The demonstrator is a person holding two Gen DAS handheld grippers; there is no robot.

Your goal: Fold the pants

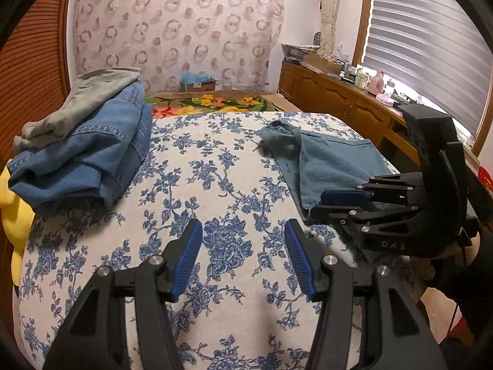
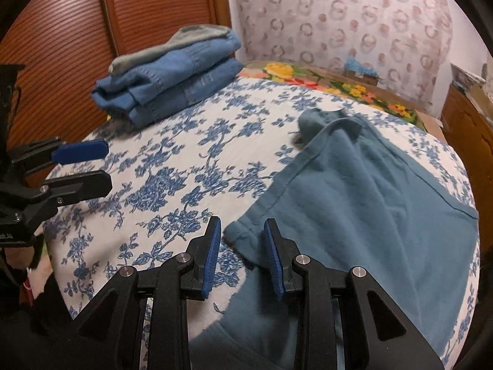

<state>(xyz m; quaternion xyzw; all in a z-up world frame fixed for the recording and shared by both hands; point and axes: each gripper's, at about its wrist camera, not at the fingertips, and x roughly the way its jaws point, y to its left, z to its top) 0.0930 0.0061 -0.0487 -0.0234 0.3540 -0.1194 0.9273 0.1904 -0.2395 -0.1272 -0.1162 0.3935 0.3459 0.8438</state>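
I am holding my left tongs (image 1: 243,257) about half open and empty over bare bedspread (image 1: 215,160), with the folded jeans (image 1: 92,154) stacked far off to their left, out of the working space. I am bringing my right tongs (image 2: 242,257), partly open and gripping nothing, up to the near corner of the teal pants (image 2: 354,203), probably to pinch it for a fold.
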